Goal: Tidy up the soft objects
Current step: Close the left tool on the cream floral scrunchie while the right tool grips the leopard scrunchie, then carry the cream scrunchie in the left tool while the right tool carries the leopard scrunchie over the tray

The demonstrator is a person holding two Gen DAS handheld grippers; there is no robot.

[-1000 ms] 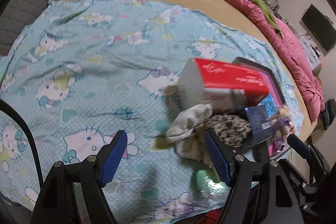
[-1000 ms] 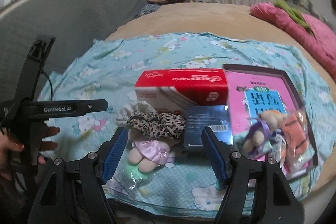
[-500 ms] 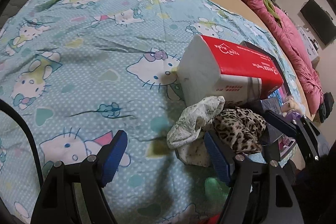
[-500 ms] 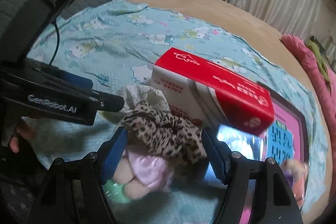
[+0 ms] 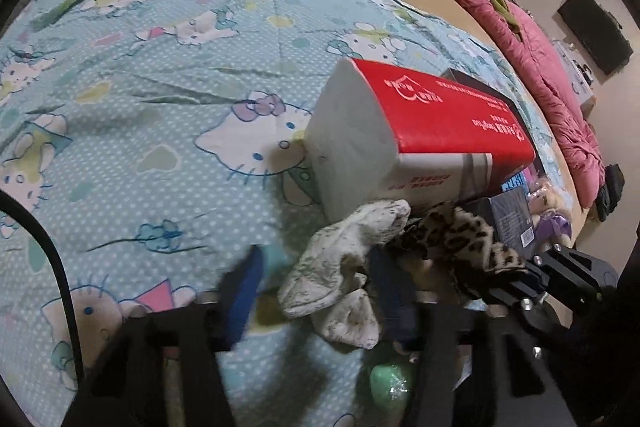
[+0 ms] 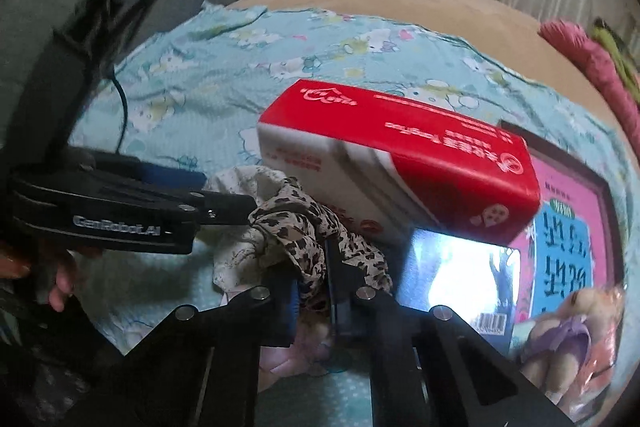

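The leopard-print scrunchie (image 6: 308, 239) lies on the bed's blue cartoon sheet (image 5: 160, 107), against the near end of the red tissue pack (image 6: 400, 163), touching a pale speckled cloth (image 5: 344, 267) at its 9 o'clock. The right claw (image 6: 312, 301) has just closed and pinches the scrunchie's near edge. The left claw (image 5: 316, 291) has just been narrowing around the pale cloth; whether its pads press yet I cannot tell. Each claw is nearest its own piece, so they likely part sideways.
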